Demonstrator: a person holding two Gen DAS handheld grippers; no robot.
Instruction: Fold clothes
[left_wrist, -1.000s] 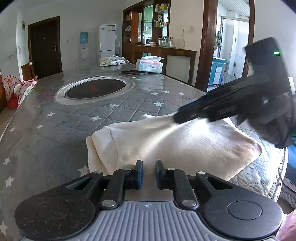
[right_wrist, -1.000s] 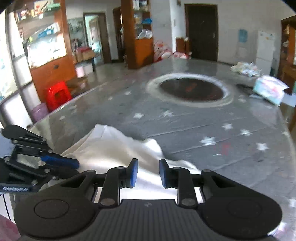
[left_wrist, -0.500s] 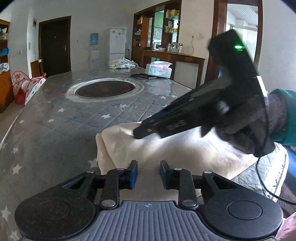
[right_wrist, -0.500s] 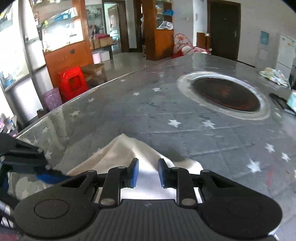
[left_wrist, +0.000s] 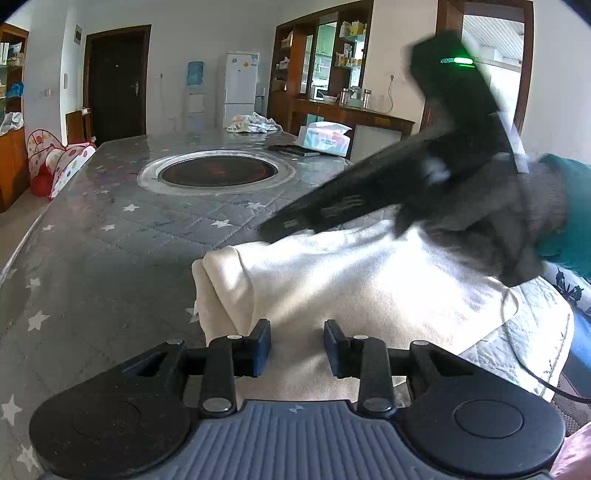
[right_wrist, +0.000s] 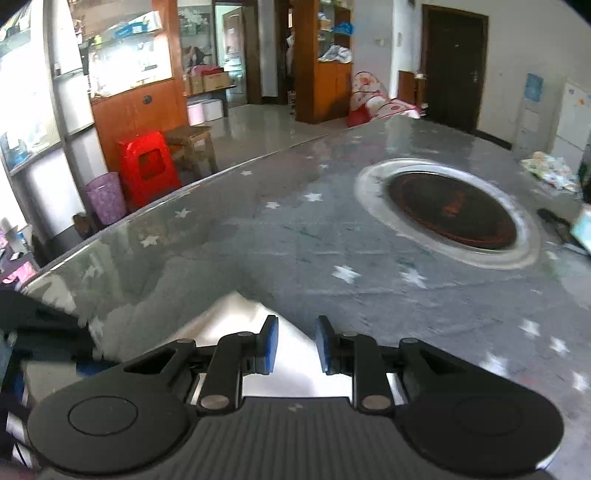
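The cream fleece garment is lying doubled over on the grey star-quilted table, seemingly mostly folded, while the left gripper and right gripper are hovering with jaws parted, gripping nothing.

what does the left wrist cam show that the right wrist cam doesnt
Only the left wrist view shows the right gripper's body over the folded cream garment, the tissue box and the white fridge.

Only the right wrist view shows the red stool and purple bin.

Both show the star-patterned table cover, the round inset and an open gripper over the cloth: left gripper, right gripper.
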